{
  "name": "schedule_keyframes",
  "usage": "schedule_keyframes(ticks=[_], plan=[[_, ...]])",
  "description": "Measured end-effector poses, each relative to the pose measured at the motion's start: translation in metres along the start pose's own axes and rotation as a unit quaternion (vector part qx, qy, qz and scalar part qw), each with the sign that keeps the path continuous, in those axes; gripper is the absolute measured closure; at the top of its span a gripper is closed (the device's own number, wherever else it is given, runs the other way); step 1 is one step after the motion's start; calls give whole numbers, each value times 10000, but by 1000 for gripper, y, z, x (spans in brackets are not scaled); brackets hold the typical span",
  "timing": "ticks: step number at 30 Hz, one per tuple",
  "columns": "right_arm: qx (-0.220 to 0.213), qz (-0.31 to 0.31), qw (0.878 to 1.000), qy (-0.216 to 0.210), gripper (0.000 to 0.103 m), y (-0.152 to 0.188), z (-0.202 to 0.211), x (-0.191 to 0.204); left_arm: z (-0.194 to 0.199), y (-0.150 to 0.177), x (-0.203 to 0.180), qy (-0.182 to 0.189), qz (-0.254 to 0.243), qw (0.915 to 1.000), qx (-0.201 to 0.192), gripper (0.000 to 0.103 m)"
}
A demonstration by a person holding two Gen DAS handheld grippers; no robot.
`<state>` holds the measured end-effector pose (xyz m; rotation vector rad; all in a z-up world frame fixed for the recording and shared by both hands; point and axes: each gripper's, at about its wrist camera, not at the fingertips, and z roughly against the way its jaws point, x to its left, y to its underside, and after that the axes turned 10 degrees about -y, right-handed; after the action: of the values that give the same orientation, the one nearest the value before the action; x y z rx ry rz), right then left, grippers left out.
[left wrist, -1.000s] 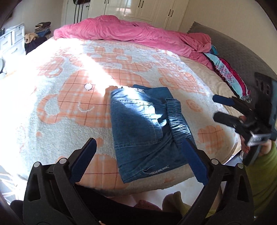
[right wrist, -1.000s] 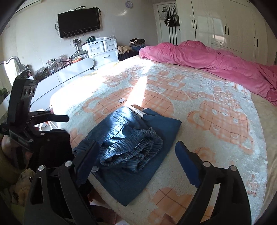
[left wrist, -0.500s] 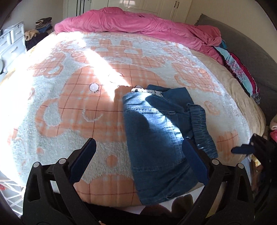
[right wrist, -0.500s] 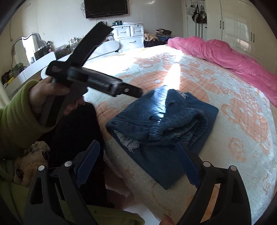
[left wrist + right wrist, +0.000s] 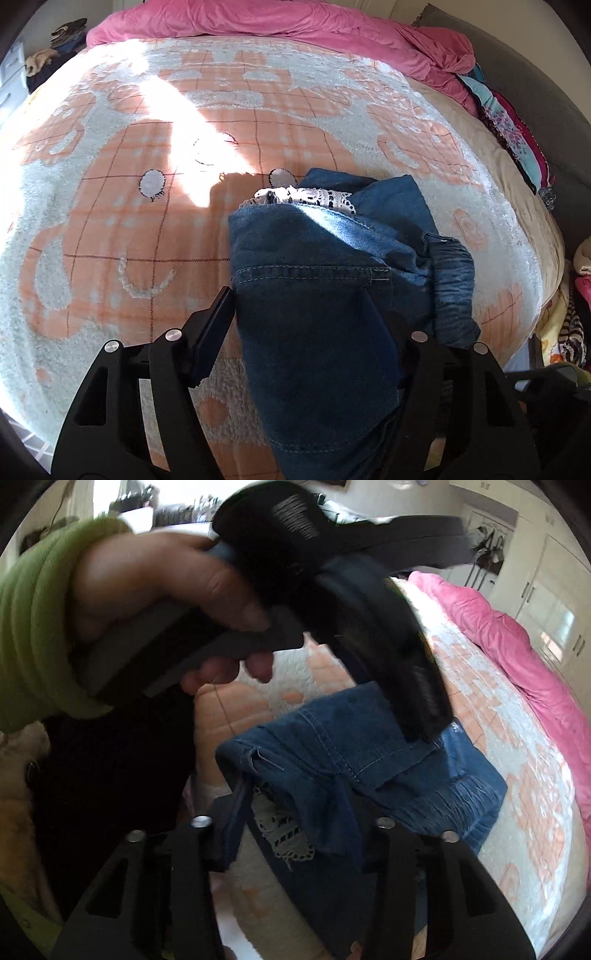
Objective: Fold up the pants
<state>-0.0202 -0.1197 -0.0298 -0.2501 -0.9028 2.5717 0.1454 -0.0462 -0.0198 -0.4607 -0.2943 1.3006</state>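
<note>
Blue denim pants (image 5: 325,288) with white lace trim lie folded on the bed near its front edge, elastic waistband (image 5: 452,288) to the right. My left gripper (image 5: 299,317) is open, its two fingers straddling the near part of the pants. In the right wrist view my right gripper (image 5: 295,819) is open around the folded corner of the pants (image 5: 332,760), denim and lace between its fingers. The left gripper (image 5: 421,686), held by a hand in a green sleeve, reaches down onto the same fold from above.
The bed carries a white and orange patterned blanket (image 5: 147,184). A pink duvet (image 5: 295,22) lies bunched along the far side. Colourful clothes (image 5: 509,125) lie at the right edge by a grey headboard. White wardrobes (image 5: 546,576) stand behind.
Both grippers have moved in close to the pants. The left now straddles the near part of the denim; the right has come up to the folded corner, with the left gripper right in front of it.
</note>
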Motion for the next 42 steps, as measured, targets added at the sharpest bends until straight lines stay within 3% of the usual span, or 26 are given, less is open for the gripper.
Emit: schedule_keyframes(ticks=[3, 7, 11, 14, 21, 27, 31, 33, 41, 42], plan=[[151, 11, 9992, -381, 95, 4, 5, 5, -5, 1, 1, 28, 29, 10000, -2, 41], [178, -410, 9971, -610, 95, 17, 1, -3, -9, 3, 5, 69, 98, 9999, -84, 33], [0, -662, 9953, -711, 92, 21, -1, -6, -1, 8, 9, 152, 262, 9993, -225, 33], [-53, -721, 9951, -681, 91, 20, 3, -5, 15, 11, 8, -40, 185, 9987, -466, 33], [-145, -777, 9949, -626, 77, 26, 22, 3, 36, 12, 7, -131, 190, 9974, -684, 32], [-291, -767, 9948, -599, 69, 18, 37, 8, 54, 13, 5, -160, 192, 9962, -833, 24], [-521, -804, 9934, -635, 63, 22, 60, 11, 68, 14, 1, -236, 153, 9948, -980, 21], [-643, -829, 9926, -613, 54, 25, 72, 11, 75, 14, 0, -235, 175, 9939, -1065, 18], [-988, -1013, 9890, -420, 48, 26, 97, 4, 102, 19, -5, -338, 183, 9913, -1255, 13], [-1027, -1029, 9886, -380, 42, 26, 98, 2, 105, 19, -6, -334, 187, 9912, -1268, 12]])
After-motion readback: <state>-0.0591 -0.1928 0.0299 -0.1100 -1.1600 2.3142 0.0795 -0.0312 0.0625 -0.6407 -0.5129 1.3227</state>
